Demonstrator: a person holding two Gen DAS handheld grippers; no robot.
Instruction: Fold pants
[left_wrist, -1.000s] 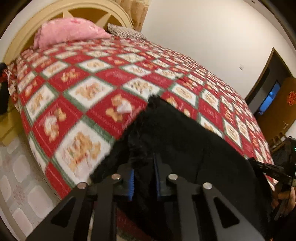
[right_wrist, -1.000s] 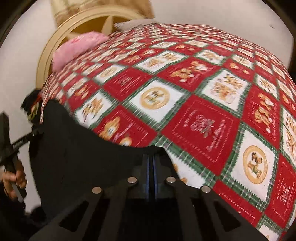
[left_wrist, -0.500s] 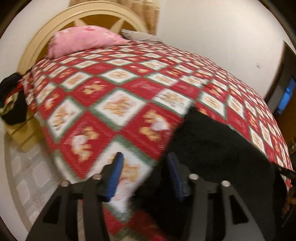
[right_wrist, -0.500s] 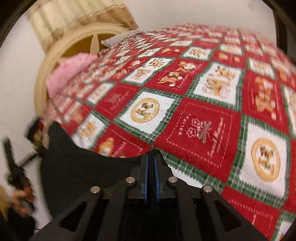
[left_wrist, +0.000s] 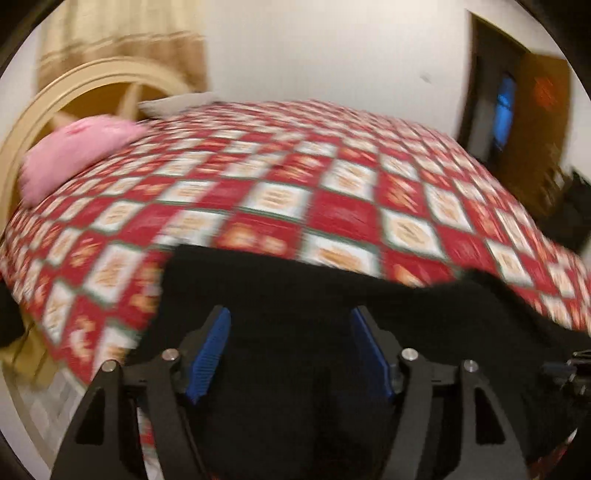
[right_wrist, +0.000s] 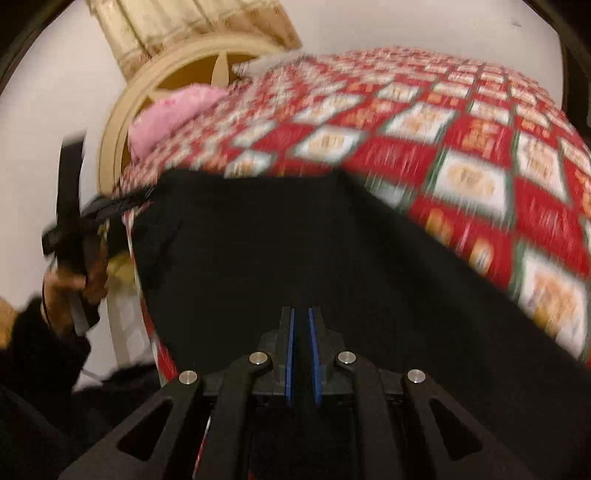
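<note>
Black pants (left_wrist: 295, 295) lie spread over the near edge of the bed and show in the right wrist view (right_wrist: 280, 236) too. My left gripper (left_wrist: 290, 317) is open above the pants, its blue pads (left_wrist: 212, 347) wide apart and holding nothing. My right gripper (right_wrist: 300, 325) has its pads nearly together, a thin gap between them, low over the pants; whether cloth is pinched between them is unclear. The left gripper also shows in the right wrist view (right_wrist: 92, 214), at the pants' left edge.
The bed carries a red, white and green patchwork quilt (left_wrist: 332, 192). A pink pillow (left_wrist: 77, 151) lies by the cream headboard (left_wrist: 92, 88). A dark doorway (left_wrist: 506, 107) is at the right. Tiled floor (left_wrist: 51, 398) lies below the bed's left edge.
My left gripper let go of the pants, opened wide and swung right over them. My right gripper's pads parted slightly and it moved over more of the pants.
</note>
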